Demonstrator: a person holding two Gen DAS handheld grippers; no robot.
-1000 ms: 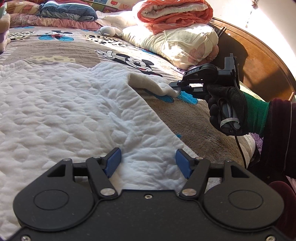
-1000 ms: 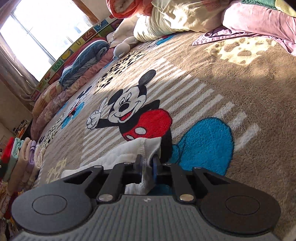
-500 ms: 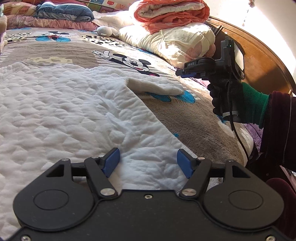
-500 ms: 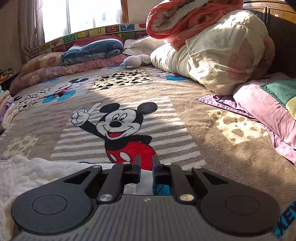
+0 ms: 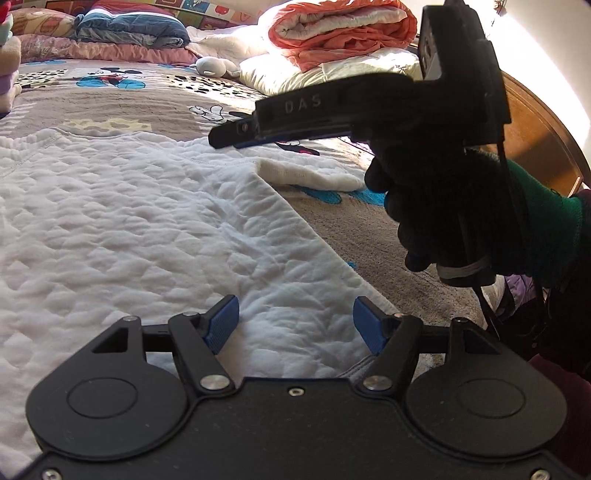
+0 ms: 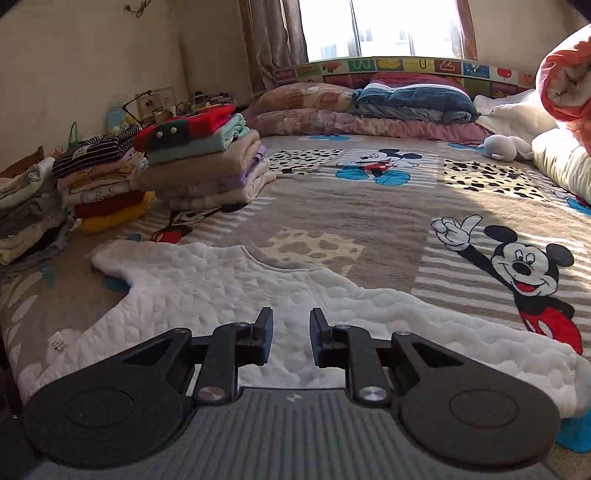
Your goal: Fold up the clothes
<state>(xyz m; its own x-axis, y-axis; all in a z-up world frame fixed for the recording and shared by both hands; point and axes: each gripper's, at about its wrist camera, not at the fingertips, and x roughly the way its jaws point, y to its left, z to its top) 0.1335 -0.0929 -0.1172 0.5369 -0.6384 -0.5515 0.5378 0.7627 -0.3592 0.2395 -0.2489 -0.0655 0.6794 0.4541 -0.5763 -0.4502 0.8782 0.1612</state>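
A white quilted top (image 5: 140,229) (image 6: 229,295) lies flat on the bed, both short sleeves spread out. My left gripper (image 5: 293,325) hovers open over its lower hem, blue pads apart with only cloth beneath them. My right gripper (image 6: 291,336), seen from the side in the left wrist view (image 5: 221,138), is up in the air above the garment's right sleeve (image 5: 314,177). Its jaws are opening and nothing is between them. A black-gloved hand (image 5: 443,206) with a green cuff holds it.
Stacks of folded clothes (image 6: 199,162) stand at the bed's far left. Pillows and an orange rolled blanket (image 5: 340,33) pile up by the wooden headboard (image 5: 535,140). Folded bedding (image 6: 406,103) lies under the window. A small grey plush toy (image 6: 506,146) sits near the pillows.
My right gripper let go of the sleeve, which now lies flat on the bed. It rose, rolled level and swung over towards the garment's middle. The left gripper stayed put.
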